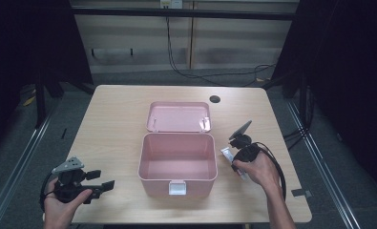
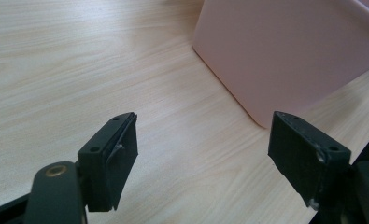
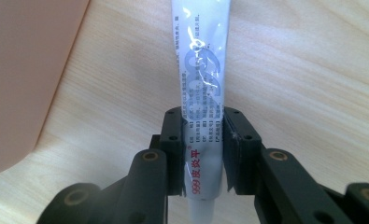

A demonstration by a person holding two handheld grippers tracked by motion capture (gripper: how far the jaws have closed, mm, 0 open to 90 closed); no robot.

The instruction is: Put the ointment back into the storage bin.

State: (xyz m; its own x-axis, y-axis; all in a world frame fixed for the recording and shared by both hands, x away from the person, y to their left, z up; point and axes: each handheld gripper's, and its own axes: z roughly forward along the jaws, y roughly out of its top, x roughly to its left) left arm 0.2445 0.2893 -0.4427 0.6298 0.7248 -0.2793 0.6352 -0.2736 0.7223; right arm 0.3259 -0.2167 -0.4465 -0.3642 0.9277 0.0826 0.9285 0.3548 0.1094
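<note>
White ointment tube [image 3: 202, 93] lying on the counter [image 3: 303, 70] just right of the open pink box [image 1: 177, 164], right hand-held gripper [image 3: 203, 154] clamping its lower end, apparently near the cap, left hand-held gripper [image 2: 201, 154] hovering spread and empty beside the box.

Light fell evenly from overhead on the desk [image 1: 129, 114] in the high view, while the room around it sank into near black at both sides. The pink box [image 1: 177, 164] cast only a soft, short shadow. That view was small and a bit grainy. In the right gripper view, glare streaked the white tube [image 3: 202, 84], washing out its print, and the near black claw [image 3: 202, 154] sat slightly soft. The left gripper view was bright and even, wood grain crisp.
</note>
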